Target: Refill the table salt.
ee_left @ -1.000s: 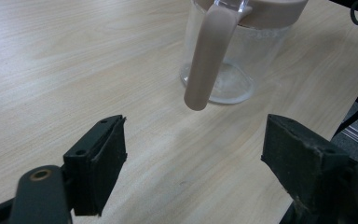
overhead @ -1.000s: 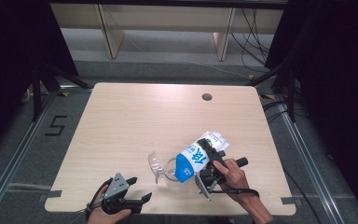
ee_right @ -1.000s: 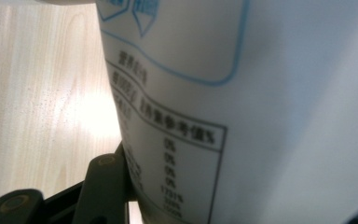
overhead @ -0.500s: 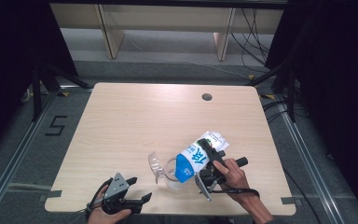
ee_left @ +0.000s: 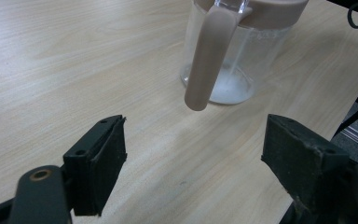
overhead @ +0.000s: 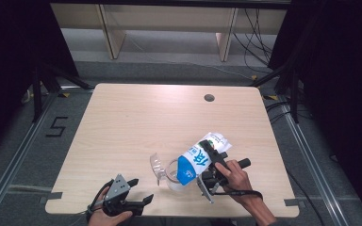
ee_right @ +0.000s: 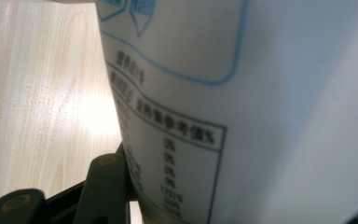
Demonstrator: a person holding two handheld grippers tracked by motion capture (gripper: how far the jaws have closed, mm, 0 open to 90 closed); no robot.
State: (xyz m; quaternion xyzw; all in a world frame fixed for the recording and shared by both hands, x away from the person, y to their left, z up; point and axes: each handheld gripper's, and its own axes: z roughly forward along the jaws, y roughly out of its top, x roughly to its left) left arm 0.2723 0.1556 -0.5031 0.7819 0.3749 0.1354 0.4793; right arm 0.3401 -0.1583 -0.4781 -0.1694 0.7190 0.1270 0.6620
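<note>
Salt bag, blue-and-white with unreadable print, pinched by right gripper fingers; left gripper spread.

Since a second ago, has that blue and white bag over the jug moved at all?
No. The bag sits the same way against the table's round hole, tilted over the clear jug in the right gripper.

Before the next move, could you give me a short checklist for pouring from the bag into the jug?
1. Right gripper shut on bag: ok.
2. Bag tilted with its low end at the jug mouth: ok.
3. Jug upright on table: ok.
4. Left gripper open, apart from the jug handle: ok.
5. Bag opening inside the jug rim: cannot tell.
6. Something white already in the jug bottom: ok.
</note>
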